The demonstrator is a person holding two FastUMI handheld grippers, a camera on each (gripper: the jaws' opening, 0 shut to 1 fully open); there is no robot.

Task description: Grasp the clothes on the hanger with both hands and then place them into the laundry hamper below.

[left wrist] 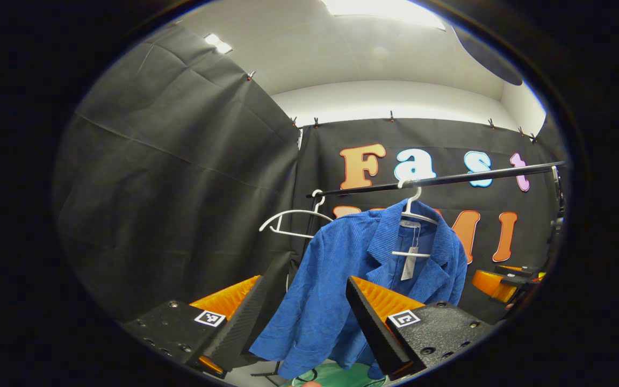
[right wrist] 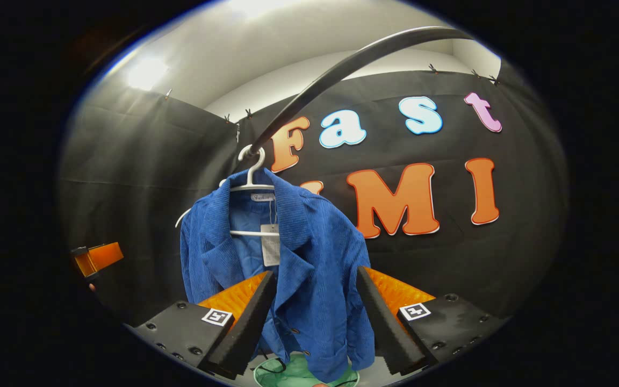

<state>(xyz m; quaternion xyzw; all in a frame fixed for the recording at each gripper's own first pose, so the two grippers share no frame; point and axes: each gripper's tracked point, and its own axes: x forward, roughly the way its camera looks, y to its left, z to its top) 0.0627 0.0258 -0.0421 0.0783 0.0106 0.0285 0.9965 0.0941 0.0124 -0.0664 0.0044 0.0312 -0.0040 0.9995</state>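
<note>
The blue corduroy jacket point(left wrist: 336, 279) hangs lengthwise downward on a white plastic hanger point(left wrist: 414, 215), ahead of both wide-open, empty grippers: left gripper point(left wrist: 309, 317), right gripper point(right wrist: 315, 317).

— How is the booth enclosed?
— Black cloth walls point(left wrist: 180, 177) are clipped up below a white ceiling point(left wrist: 342, 48).
— And lit?
— By ceiling light panels point(left wrist: 384, 8); a dark rail point(left wrist: 449, 180) is mounted across.
</note>
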